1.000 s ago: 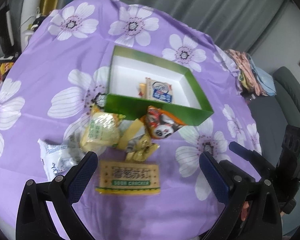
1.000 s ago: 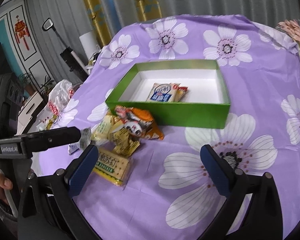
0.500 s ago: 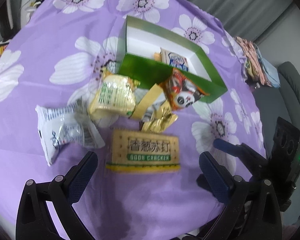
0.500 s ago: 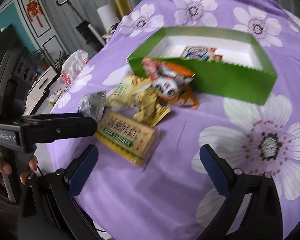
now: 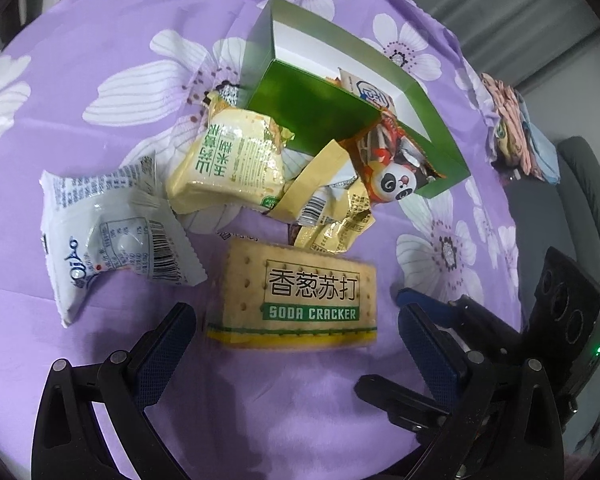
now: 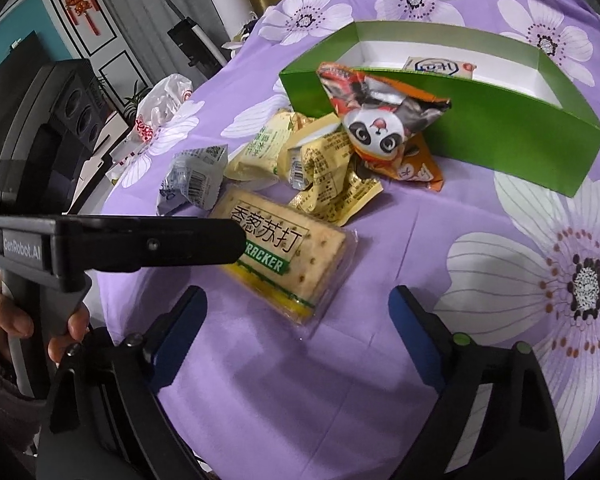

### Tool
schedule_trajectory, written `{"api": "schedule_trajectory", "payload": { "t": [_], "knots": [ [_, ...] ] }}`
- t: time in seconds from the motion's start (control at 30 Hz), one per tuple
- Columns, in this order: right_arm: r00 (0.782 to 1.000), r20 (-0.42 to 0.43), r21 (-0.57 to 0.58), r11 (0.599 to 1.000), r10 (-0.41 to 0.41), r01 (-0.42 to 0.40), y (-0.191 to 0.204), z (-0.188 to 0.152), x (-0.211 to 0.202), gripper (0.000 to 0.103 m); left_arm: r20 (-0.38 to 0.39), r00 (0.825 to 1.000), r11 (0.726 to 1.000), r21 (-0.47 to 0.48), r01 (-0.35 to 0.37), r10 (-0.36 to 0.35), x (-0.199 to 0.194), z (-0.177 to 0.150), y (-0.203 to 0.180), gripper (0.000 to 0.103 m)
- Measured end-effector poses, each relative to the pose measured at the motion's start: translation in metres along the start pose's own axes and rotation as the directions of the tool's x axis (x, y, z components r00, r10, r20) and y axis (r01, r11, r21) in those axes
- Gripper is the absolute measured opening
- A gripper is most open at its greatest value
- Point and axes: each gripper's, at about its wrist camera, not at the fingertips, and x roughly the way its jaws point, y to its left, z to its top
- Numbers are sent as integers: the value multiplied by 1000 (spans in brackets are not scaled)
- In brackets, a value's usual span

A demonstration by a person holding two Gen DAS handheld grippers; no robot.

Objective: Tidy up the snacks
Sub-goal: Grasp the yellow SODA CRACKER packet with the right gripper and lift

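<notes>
**Both grippers lowered over the soda cracker pack**

Left gripper (image 5: 296, 344), jaws spread and empty, has descended since a second ago; the flat yellow soda cracker pack (image 5: 300, 300) now fills the lower centre of its view, between the pads but untouched. Right gripper (image 6: 296, 320) has also dropped, its jaws closing on nothing. The green open cardboard box (image 6: 500, 136) sits upper right on the purple flowered worktop (image 6: 380, 360), holding one packet. Judgement: pickup of the cracker pack is imminent.
</notes>
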Motion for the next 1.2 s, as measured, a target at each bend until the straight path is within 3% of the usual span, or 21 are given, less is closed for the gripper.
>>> {"api": "schedule_trajectory", "payload": {
  "t": [0.27,0.43,0.7,0.9,1.2],
  "knots": [
    [1000,-5,-44,999,11,-11,7,6,13,77,-3,1000,1000,2,11,-11,6,5,0,101],
    [1000,-1,-83,996,4,-4,13,9,20,64,-12,1000,1000,19,-3,4,10,7,-1,101],
    [1000,16,-84,996,17,-16,9,7,17,52,-1,999,997,59,-52,52,14,4,-10,97],
    [999,32,-87,996,-2,5,9,4,12,51,16,997,996,59,-73,72,10,1,-9,80],
    [996,83,-100,995,-18,27,11,0,-12,50,42,995,991,94,-98,94,0,-6,-30,79]
  ]
}}
